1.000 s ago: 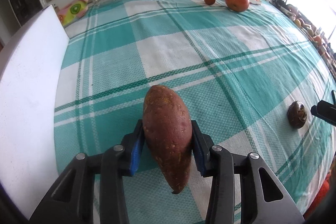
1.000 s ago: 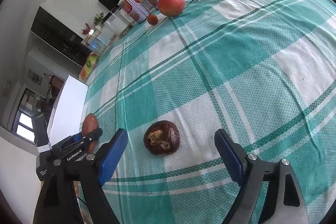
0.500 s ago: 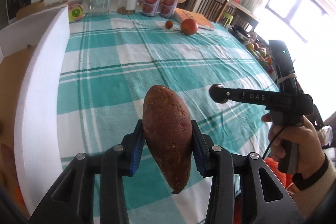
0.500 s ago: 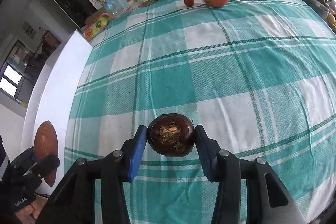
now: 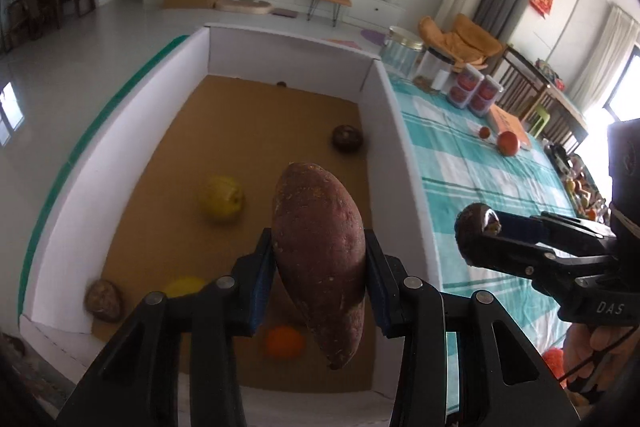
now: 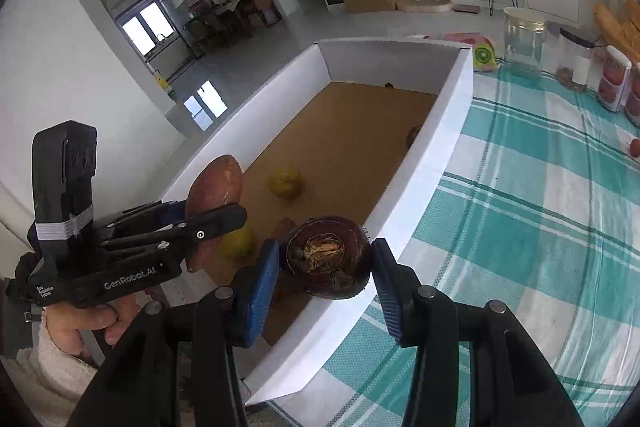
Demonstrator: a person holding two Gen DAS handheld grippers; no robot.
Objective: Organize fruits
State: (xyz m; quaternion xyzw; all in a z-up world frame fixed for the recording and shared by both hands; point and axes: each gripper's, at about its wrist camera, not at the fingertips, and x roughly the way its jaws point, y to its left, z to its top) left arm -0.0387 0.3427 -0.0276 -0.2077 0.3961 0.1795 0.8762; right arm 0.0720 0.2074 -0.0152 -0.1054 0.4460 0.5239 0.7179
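A checked cloth (image 6: 540,227) covers the table; the left gripper (image 5: 320,259) clamps a sweet potato (image 5: 320,247) above the white box (image 5: 384,131); the right gripper (image 6: 326,267), gripping a dark round fruit (image 6: 326,259), hangs over the box's near wall, where a release risks rim bounce.

— What changed?
— The right gripper (image 6: 326,263), open a second ago, has clamped the dark round brown fruit (image 6: 327,258) and lifted it off the checked cloth.
— And the white cardboard box (image 5: 382,115)?
— Now fills the frame's centre, not its left edge.

Left wrist view: close above white box (image 5: 384,115), facing down.
Right wrist view: beside box, angled down.
Shared: box.
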